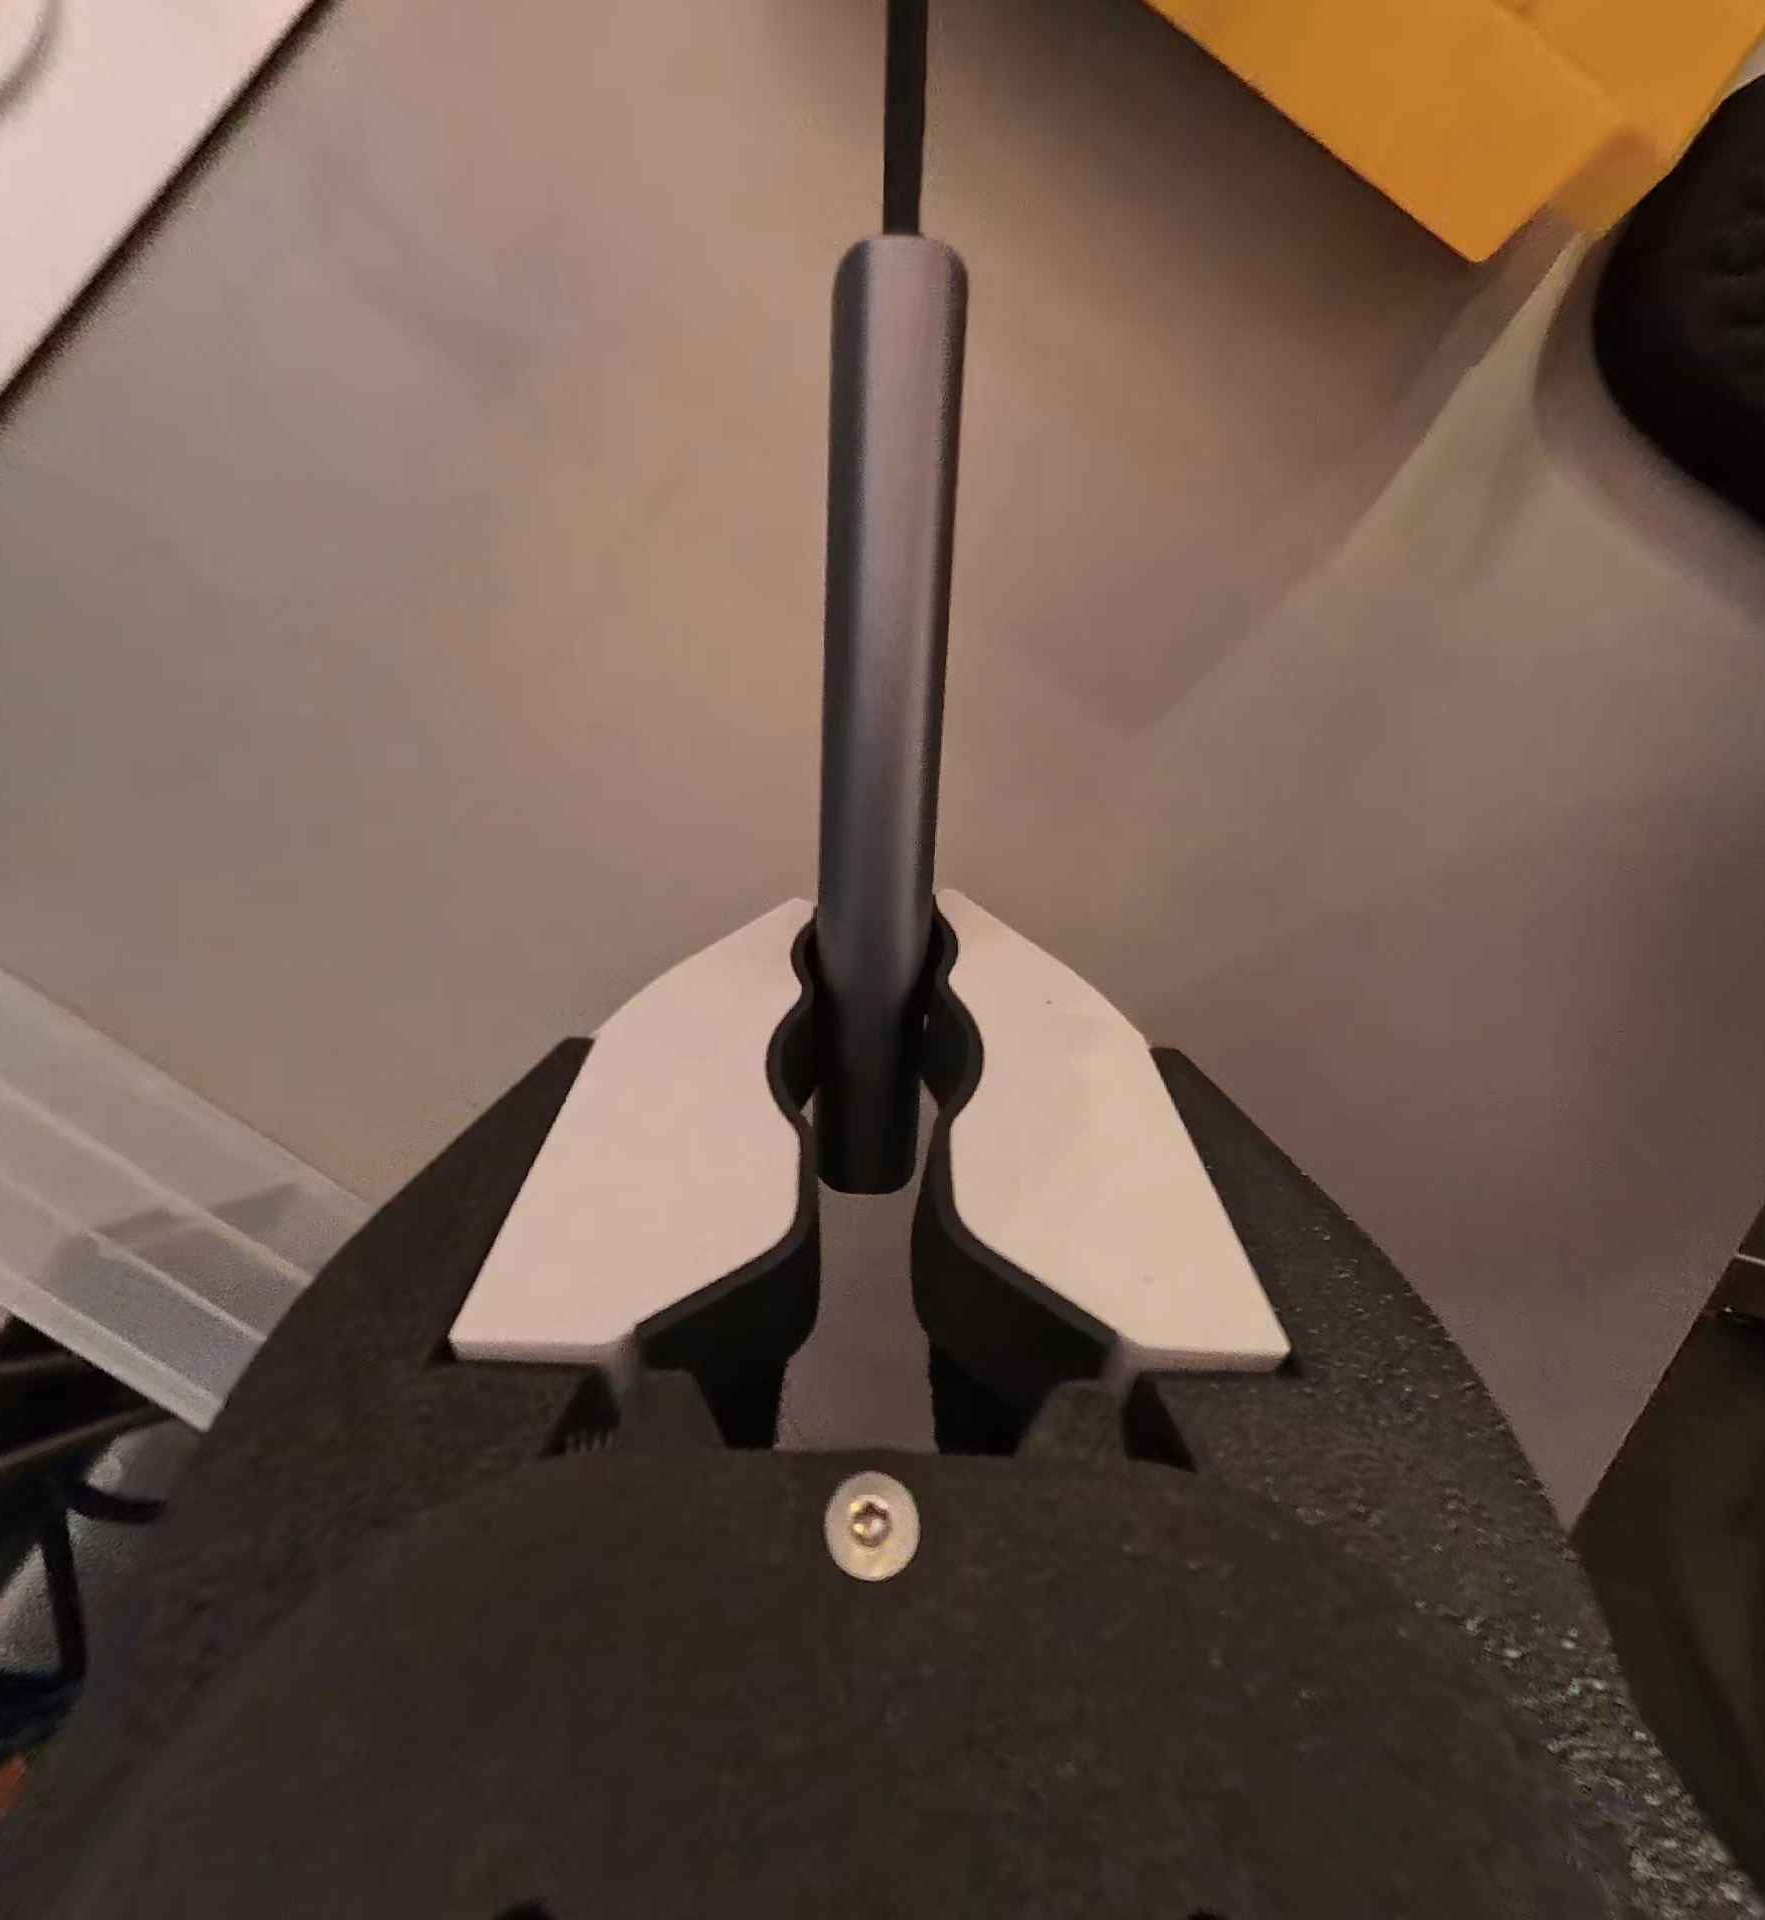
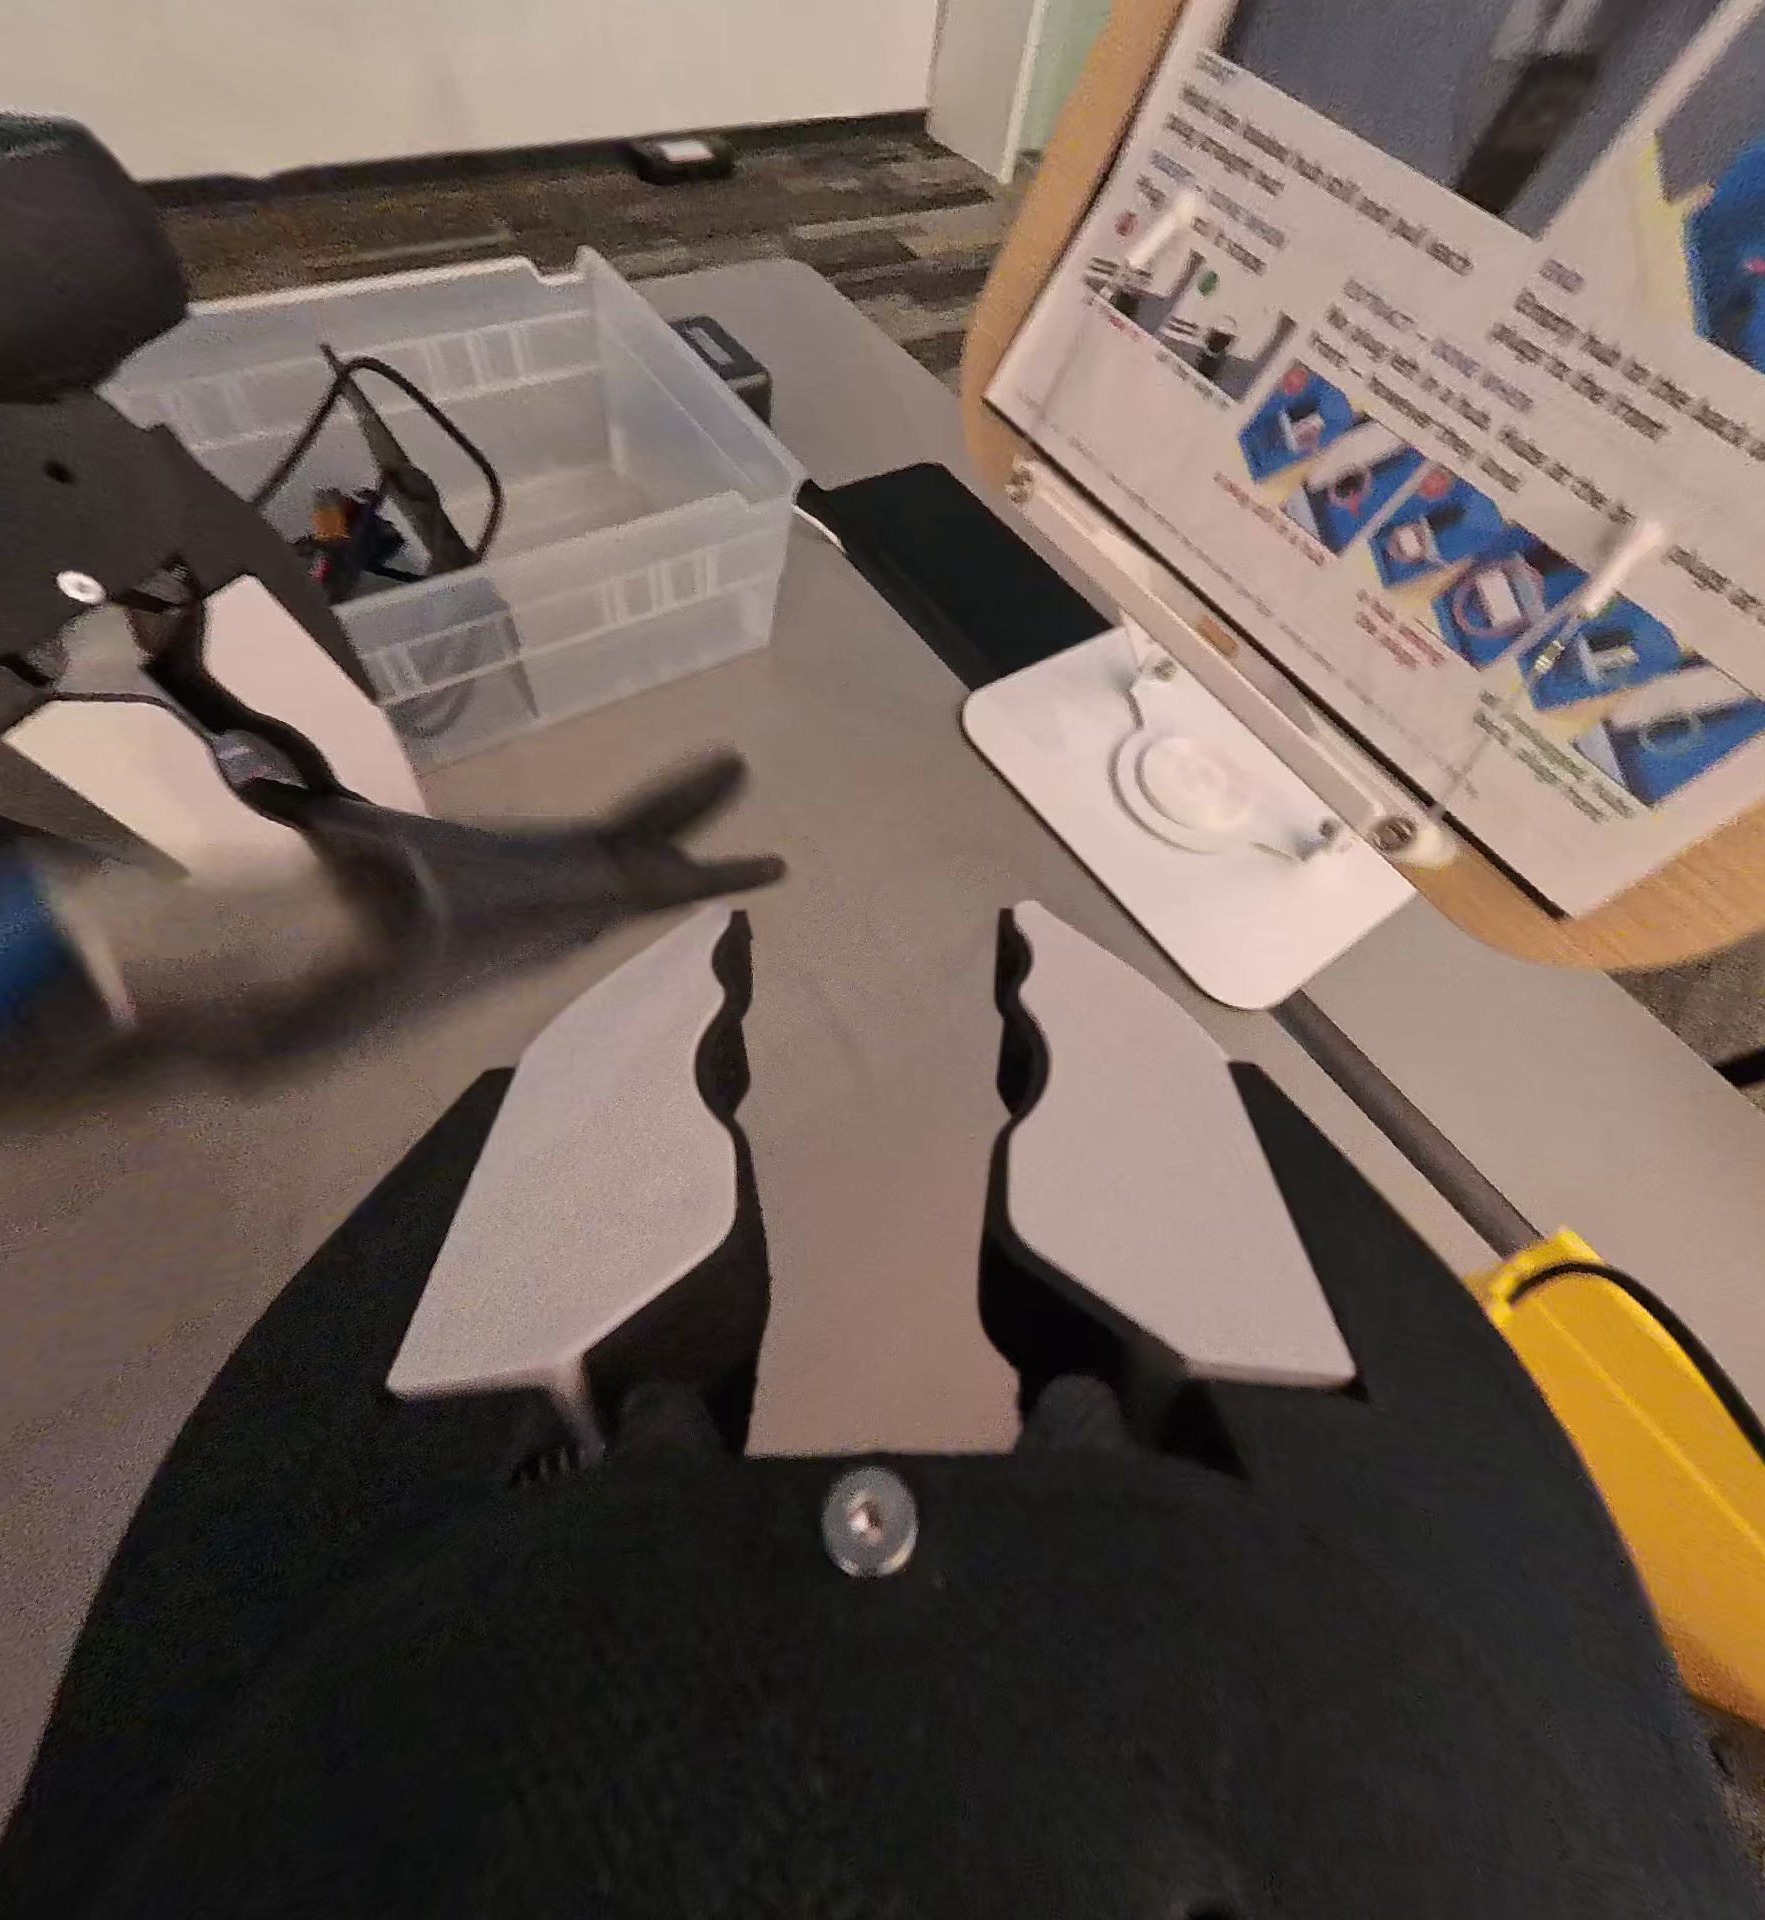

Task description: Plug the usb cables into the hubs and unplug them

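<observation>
A slim dark grey hub (image 1: 883,665) sits clamped between the pale fingers of the left claw (image 1: 870,935), its near end reaching back between them and its length pointing straight forward over the grey table (image 1: 442,644). A black cable (image 1: 902,114) leaves its far end and is cut off by the top edge of the left wrist view, so where it leads cannot be told. In the right wrist view the same hub (image 2: 504,852) is smeared by motion blur; its ports cannot be made out, and the forked dark shape at its tip is too blurred to name.

The left claw (image 2: 234,748) enters that view from the left, angled down and toward the middle of the table. The right claw (image 2: 873,925) hovers low over the table with its fingers parted and nothing between them.

Behind the left claw stands a clear plastic bin (image 2: 587,488) holding a looped black cable (image 2: 410,416) and some small dark items, too blurred to identify. To the right, a white stand base (image 2: 1231,914) carries a tilted printed instruction sheet (image 2: 1480,416). A yellow box (image 2: 1667,1496) lies at the right edge, partly cut off.
</observation>
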`<state>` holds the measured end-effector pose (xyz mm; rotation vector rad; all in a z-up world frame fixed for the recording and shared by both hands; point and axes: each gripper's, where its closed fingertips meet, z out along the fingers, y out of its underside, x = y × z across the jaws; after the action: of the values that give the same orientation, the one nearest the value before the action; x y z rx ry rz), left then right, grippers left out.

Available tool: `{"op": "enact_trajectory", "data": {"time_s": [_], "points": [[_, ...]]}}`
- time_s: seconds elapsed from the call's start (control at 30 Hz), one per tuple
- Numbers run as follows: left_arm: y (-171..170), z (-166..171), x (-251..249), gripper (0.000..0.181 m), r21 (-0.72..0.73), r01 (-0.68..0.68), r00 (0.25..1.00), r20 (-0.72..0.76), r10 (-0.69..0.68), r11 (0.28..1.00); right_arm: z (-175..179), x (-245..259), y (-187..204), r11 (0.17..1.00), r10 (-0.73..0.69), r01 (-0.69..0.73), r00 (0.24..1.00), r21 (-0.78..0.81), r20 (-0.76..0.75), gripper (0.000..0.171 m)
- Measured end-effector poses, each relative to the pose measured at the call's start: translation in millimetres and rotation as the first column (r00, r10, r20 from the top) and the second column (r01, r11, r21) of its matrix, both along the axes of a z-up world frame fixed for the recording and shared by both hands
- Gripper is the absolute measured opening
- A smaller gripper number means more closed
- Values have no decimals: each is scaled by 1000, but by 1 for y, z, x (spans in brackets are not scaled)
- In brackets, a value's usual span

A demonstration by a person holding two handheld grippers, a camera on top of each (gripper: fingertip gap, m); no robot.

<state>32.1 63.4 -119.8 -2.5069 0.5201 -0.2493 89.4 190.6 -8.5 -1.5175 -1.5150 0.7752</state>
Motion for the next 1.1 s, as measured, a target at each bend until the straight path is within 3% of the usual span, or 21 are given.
{"op": "enact_trajectory", "data": {"time_s": [0.1,0.2,0.27,0.3,0.4,0.5,0.6,0.73,0.83,0.97,1.1], "points": [[-4,0,-6,15,-3,-63,998,4,63,998,1,16,7,999,-37,38,999,24,-38,57],[-8,7,-13,15,4,-106,994,24,106,994,17,36,7,996,-59,68,991,65,-124,57],[-13,9,-16,15,-7,-122,992,17,122,992,31,47,-17,986,49,-13,975,167,-218,40],[-15,10,-15,15,-19,-123,992,21,123,992,36,51,-35,967,135,-70,956,245,-259,39],[-20,15,-5,15,-50,-100,993,54,103,994,21,52,-95,817,386,-217,893,534,-229,43],[-25,20,8,15,-88,-50,997,53,55,995,-15,33,-122,610,429,-235,901,756,-66,56],[-36,26,31,15,-145,27,994,112,-11,989,-36,12,-133,454,428,-258,903,853,46,63],[-54,28,49,15,-216,121,983,164,-86,969,-44,-4,-128,287,401,-248,908,925,119,60],[-71,34,67,15,-280,210,934,342,-107,937,-45,-11,-132,150,412,-189,904,970,113,51],[-83,35,76,15,-333,288,867,488,-97,898,-38,-7,-147,57,455,-68,890,996,34,30],[-80,34,81,16,-355,312,827,558,-68,881,-45,-1,-144,118,462,-93,886,989,29,27]]}}
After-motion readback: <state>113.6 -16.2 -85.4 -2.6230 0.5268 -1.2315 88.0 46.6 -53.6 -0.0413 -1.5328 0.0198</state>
